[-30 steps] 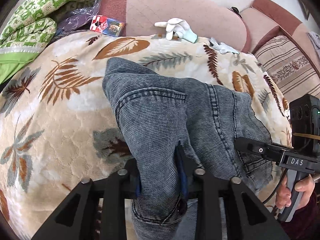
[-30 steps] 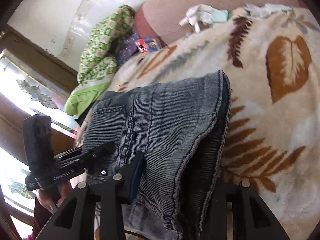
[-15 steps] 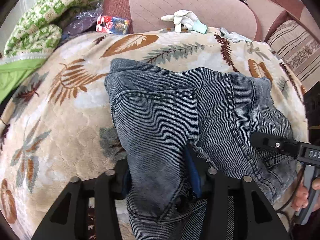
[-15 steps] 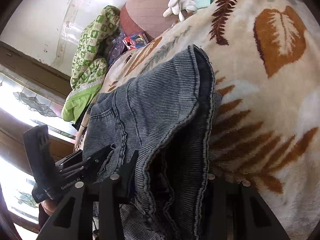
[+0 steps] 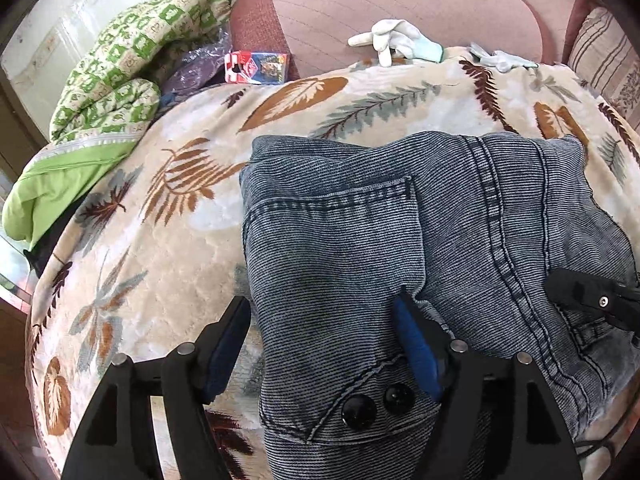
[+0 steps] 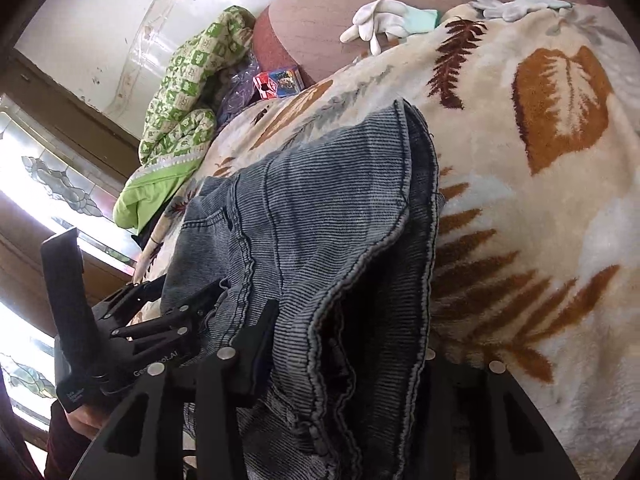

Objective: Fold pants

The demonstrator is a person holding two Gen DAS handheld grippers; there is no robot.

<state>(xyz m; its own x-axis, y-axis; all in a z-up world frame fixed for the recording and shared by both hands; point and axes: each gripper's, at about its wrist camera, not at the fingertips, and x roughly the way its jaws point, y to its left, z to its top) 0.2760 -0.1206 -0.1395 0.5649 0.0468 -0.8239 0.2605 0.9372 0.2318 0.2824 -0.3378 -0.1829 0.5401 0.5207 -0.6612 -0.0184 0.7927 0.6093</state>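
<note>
Two black grippers work a pair of pants (image 5: 360, 248) on a plush blanket (image 5: 168, 216) printed with brown and grey leaves. The pants are blue-grey ribbed denim, doubled over into a thick, roughly square bundle, and fill the centre and lower right of the left wrist view. A stitched pocket edge runs across the middle of that frame; two dark buttons show at the bottom edge. The bundle's long axis runs from the bottom of the frame toward the pink sofa back (image 5: 380, 12) at the top.

The left gripper (image 5: 320, 340), angled steeply down, has just been opening: its blue-padded fingers (image 5: 416, 344) stand apart, the left one off the cloth over the blanket, the right one lying on the denim, so the cloth sits between them unclamped. The right gripper (image 6: 348, 356) has also been opening; in its own view a thick hemmed fold rises between its fingers, hiding the right finger, so contact cannot be judged. Its tip enters the left wrist view at the right edge, resting on the denim.

Two pale gloves (image 5: 400, 40) lie on the blanket's far edge at the top. A green checked quilt (image 5: 132, 64) is heaped at upper left, with a small red packet (image 5: 256, 66) beside it. A hand (image 6: 80, 420) grips the left gripper's handle at lower left of the right wrist view.
</note>
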